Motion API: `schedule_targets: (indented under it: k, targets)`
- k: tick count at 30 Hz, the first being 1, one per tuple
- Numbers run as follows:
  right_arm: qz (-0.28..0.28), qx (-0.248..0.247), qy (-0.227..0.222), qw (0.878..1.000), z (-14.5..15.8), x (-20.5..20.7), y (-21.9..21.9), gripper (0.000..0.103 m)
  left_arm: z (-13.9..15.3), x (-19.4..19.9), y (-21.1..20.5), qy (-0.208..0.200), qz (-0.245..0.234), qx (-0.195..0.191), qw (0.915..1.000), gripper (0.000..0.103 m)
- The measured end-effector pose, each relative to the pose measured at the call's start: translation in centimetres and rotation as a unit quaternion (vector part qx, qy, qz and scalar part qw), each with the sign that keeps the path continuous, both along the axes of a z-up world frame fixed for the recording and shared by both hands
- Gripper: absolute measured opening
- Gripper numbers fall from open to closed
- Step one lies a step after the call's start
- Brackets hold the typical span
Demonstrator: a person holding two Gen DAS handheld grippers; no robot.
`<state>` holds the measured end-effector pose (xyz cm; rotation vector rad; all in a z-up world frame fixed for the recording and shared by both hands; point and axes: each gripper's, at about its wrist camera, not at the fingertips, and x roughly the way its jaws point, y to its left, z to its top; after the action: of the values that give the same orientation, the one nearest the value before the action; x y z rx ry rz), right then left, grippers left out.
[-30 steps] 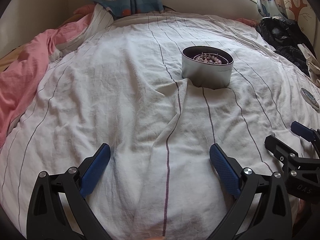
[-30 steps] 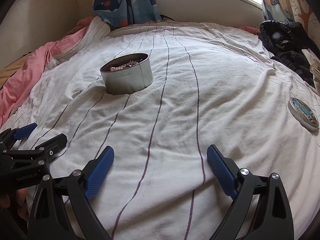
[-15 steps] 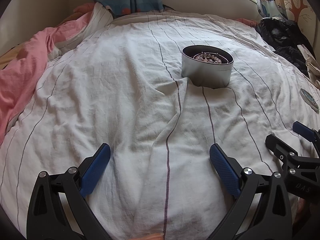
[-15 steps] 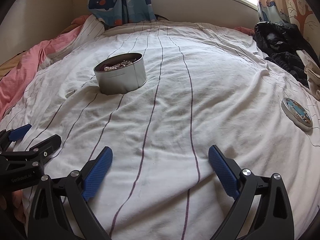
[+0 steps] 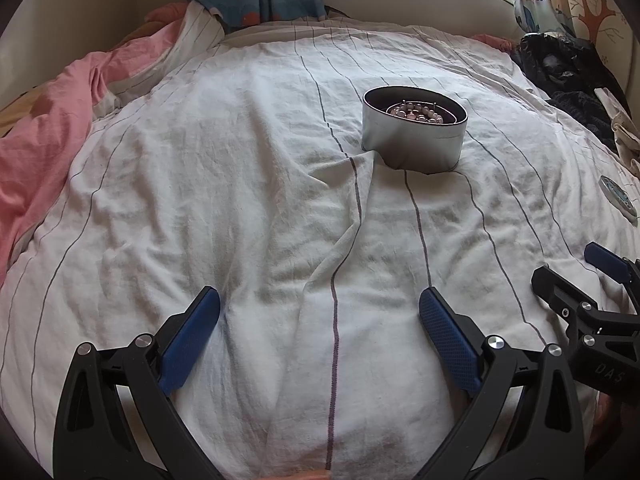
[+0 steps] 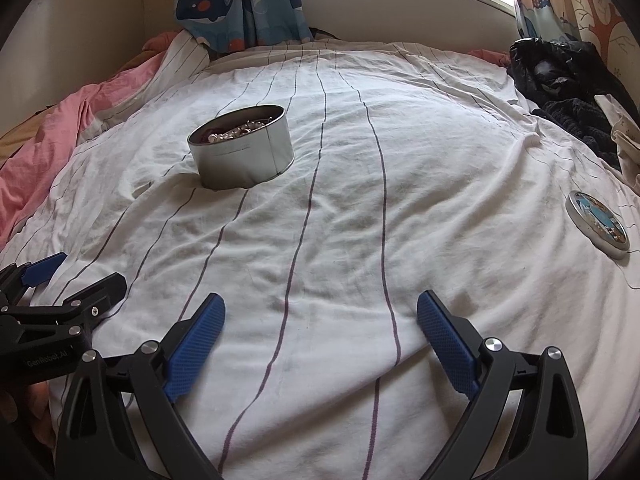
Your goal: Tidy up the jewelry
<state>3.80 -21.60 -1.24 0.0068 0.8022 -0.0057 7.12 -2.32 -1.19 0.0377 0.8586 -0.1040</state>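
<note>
A round silver tin [image 5: 414, 144] [image 6: 242, 158] stands open on the striped white bedsheet, with beaded jewelry [image 5: 416, 112] [image 6: 236, 132] lying inside it. Its flat round lid [image 6: 598, 218] [image 5: 618, 198], printed in blue, lies apart at the right side of the bed. My left gripper [image 5: 320, 320] is open over bare sheet, well short of the tin. My right gripper [image 6: 320, 320] is open too, nothing between its fingers, with the tin ahead to the left and the lid to the right. Each gripper shows at the edge of the other's view.
A pink blanket [image 5: 44, 132] is bunched along the left edge. Dark clothes [image 6: 568, 92] are piled at the far right. Whale-print curtains [image 6: 240, 0] hang behind the bed below a window. A raised fold of the sheet [image 5: 356, 208] runs from the tin towards me.
Both views have shifted slightly: the tin sits a little lower and nearer in the right wrist view. Both grippers stay open and empty.
</note>
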Motion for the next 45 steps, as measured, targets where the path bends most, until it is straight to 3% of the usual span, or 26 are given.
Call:
schedule_targets:
  k: [45]
  targets:
    - [0.000,0.001,0.003,1.000,-0.25,0.01,0.02,0.093,-0.37,0.40,-0.04,0.011,-0.001,0.002,0.9999,0.096]
